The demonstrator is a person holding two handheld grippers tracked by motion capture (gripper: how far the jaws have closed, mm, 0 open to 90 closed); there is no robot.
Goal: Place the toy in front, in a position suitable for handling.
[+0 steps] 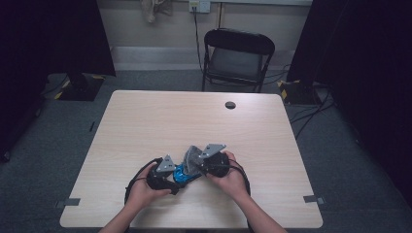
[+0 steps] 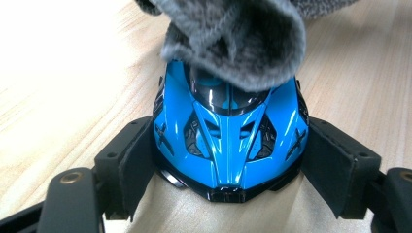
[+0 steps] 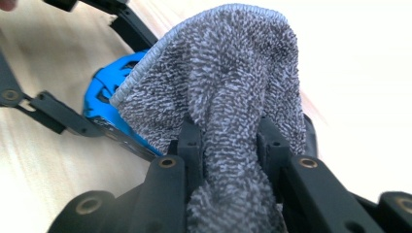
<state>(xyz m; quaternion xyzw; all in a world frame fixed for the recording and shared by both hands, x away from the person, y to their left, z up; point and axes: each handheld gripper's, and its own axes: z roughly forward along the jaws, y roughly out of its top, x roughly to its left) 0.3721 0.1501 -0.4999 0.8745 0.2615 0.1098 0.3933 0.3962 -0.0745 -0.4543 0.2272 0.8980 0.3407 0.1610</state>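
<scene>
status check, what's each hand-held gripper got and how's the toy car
Left hand-held gripper clamped on blue toy car. Right hand-held gripper shut on grey cloth, cloth on car's roof. Table unobstructed.

Beyond my light wooden table (image 1: 145, 121) stands a black folding chair (image 1: 237, 58) against a pale wall (image 1: 160, 34). Dark curtains (image 1: 48, 39) flank me; grey carpet (image 1: 29, 170) lies below.

The left claw (image 2: 228, 160) clamps a blue toy car (image 2: 228, 145) by both sides on the pale surface (image 2: 58, 87) — a grey cloth (image 2: 233, 39) rests on its dark windscreen.
</scene>
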